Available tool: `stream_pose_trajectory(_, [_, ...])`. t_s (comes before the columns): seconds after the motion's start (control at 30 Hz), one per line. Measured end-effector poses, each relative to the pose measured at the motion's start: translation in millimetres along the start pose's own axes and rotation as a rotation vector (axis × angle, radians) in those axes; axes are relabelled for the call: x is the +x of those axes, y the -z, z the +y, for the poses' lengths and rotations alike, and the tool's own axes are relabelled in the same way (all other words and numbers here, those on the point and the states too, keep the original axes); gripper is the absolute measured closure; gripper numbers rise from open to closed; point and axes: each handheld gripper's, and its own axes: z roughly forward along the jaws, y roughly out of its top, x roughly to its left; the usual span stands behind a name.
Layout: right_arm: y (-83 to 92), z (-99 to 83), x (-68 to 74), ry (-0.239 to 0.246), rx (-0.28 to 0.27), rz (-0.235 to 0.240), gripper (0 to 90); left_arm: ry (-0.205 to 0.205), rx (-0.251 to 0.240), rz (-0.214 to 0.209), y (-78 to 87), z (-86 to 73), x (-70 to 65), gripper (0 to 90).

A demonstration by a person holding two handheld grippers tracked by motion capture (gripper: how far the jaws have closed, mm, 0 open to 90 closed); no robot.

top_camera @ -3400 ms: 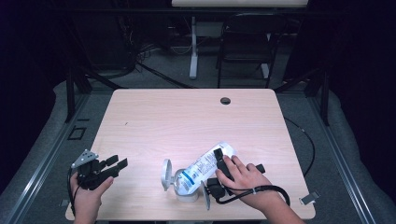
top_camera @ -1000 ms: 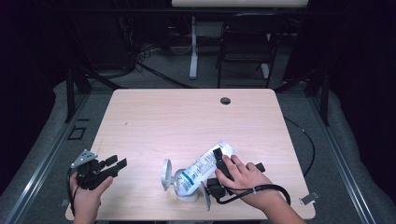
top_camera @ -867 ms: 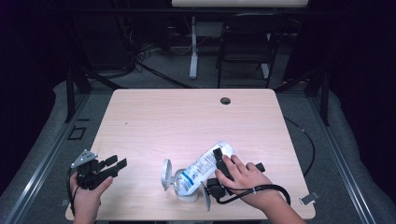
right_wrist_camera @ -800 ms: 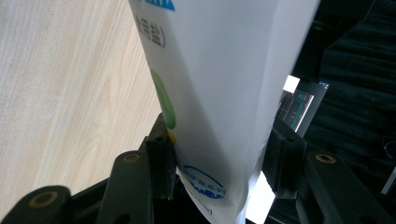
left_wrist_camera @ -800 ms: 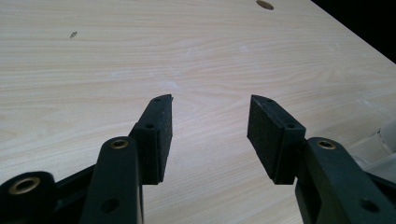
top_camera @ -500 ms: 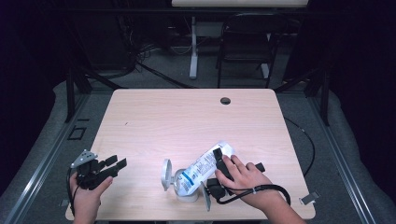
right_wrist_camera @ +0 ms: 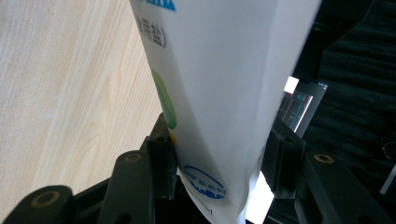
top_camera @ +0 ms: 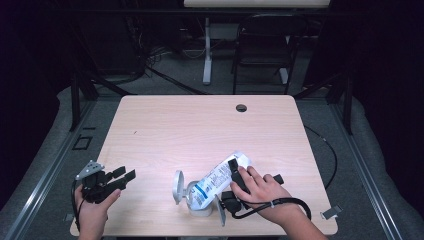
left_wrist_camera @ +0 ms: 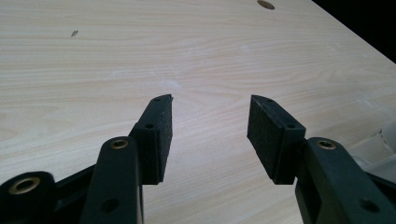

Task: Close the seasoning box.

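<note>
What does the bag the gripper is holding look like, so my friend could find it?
Look at the near edge of the wooden table, beside the right hand. The bag lies tilted there, clamped in the right gripper. It is white with blue printing, unlike the clear container under it.

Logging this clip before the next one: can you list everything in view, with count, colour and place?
Table: one, light wood, centre; round hole near its far edge.
Bag: one, white with blue print, tipped over the jar, clamped between the right jaws.
Jar: one, clear, near front edge.
Lid: one, pale, standing on edge left of the jar.
Chair: one, dark, behind the table.
Left hand-held gripper: one, black, front left, open, holding nothing.
Right hand-held gripper: one, black, front right, shut on the bag.
</note>
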Motion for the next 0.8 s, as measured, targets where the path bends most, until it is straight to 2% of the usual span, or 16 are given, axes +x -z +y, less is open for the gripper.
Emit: stream_pose_trajectory(0.8, [0.6, 0.5, -0.7, 0.006, 0.004, -0.003, 54.3, 0.002, -0.001, 0.001, 0.0, -0.3, 0.9, 50.8])
